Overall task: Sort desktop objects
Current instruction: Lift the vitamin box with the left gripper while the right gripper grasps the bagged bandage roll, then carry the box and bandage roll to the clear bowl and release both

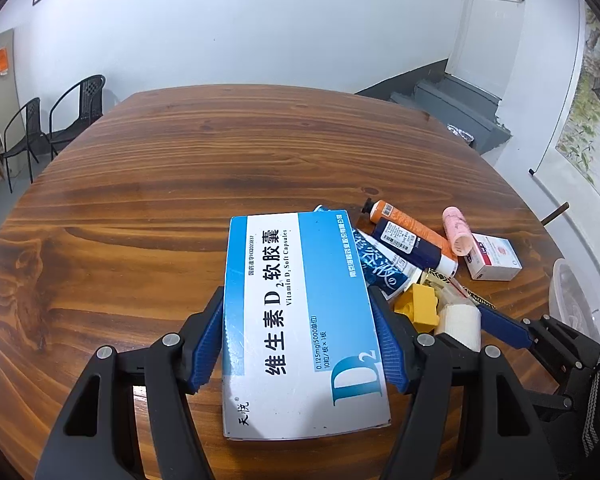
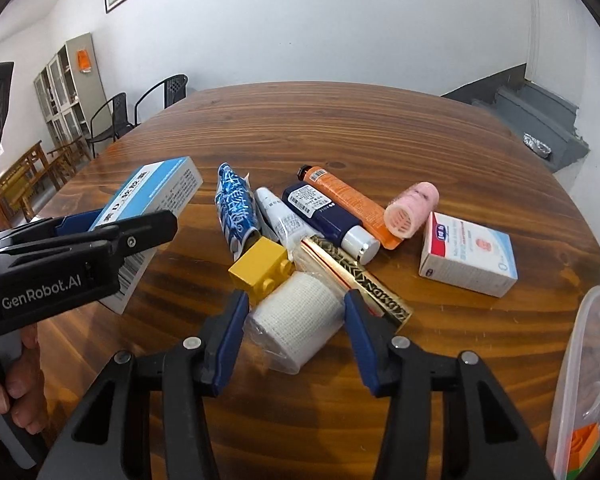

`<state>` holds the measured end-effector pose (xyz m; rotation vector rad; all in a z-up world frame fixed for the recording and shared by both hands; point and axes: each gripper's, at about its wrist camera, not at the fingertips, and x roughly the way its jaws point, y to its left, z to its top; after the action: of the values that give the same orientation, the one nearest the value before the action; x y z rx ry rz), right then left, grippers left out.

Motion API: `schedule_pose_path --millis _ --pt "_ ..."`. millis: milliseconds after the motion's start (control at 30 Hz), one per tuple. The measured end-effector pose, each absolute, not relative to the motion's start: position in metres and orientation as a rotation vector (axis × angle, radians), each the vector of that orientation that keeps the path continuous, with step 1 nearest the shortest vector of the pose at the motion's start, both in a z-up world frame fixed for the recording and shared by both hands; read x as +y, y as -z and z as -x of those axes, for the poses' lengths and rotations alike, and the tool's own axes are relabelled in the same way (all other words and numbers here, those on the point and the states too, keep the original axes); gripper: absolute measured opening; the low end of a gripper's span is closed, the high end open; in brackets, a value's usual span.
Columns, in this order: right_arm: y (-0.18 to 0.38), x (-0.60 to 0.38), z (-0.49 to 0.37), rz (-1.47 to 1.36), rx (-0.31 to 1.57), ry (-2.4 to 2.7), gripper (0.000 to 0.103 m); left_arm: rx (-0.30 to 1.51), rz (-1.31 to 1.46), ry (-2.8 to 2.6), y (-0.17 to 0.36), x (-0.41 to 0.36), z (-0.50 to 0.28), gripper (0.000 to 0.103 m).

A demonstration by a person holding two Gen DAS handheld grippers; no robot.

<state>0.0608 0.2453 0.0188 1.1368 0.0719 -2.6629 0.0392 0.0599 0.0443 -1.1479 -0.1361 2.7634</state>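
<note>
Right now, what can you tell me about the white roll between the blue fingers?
The white roll looks like a gauze bandage, woven cloth wound tight, and it seems to be wrapped in clear film. It lies on its side on the wooden table, tilted a little, one flat end toward the camera. It sits between the open fingers of the right hand-held gripper, which flank it without pressing on it. Its far end meets the yellow block and the gold packet.
</note>
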Motion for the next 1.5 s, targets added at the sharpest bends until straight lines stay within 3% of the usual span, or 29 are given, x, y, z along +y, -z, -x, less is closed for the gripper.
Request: schedule_pose_path --millis 433,633,933,1500 --pt "-0.041 0.277 -0.09 -0.935 -0.135 2.779 0.053 -0.155 1.043 -2.775 -0.055 0.063 -0.05 0.07" --pt "-0.051 0.29 -0.104 -0.837 -0.225 2.836 0.053 -0.064 0.888 -2.837 -0.067 0.076 -0.065 0.07" --pt "-0.066 0.29 -0.118 -0.712 -0.242 2.935 0.053 -0.159 0.848 -2.826 -0.067 0.082 -0.076 0.07" --pt "-0.077 0.329 -0.174 -0.547 -0.373 3.082 0.053 -0.141 0.797 -2.806 -0.069 0.114 -0.102 0.07"
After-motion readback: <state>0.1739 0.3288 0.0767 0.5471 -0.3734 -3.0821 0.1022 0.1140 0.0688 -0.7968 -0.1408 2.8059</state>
